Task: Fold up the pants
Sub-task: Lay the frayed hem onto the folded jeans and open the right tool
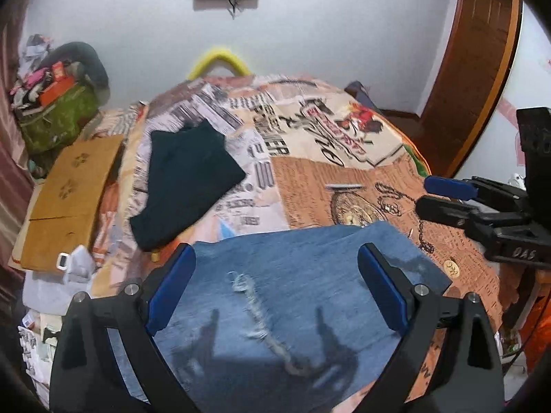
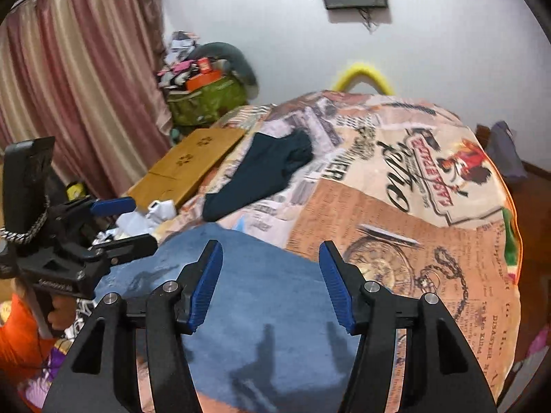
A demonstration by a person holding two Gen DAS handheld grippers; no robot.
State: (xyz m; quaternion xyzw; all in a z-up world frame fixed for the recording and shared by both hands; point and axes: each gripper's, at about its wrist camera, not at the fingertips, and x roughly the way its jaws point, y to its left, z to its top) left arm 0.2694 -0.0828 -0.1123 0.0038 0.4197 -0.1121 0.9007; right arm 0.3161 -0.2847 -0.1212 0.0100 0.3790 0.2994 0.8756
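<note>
**Two wrist cameras, one bed**

Each camera sits just behind its own gripper, looking forward and down along the fingers, close over the folded jeans (image 1: pixel 275 292). Both face the far white wall (image 1: pixel 327 41) across the printed bedspread (image 2: pixel 430 213). Both views take in the jeans, the dark garment (image 2: pixel 268 172), the cardboard (image 1: pixel 69 199) and the other gripper.
</note>
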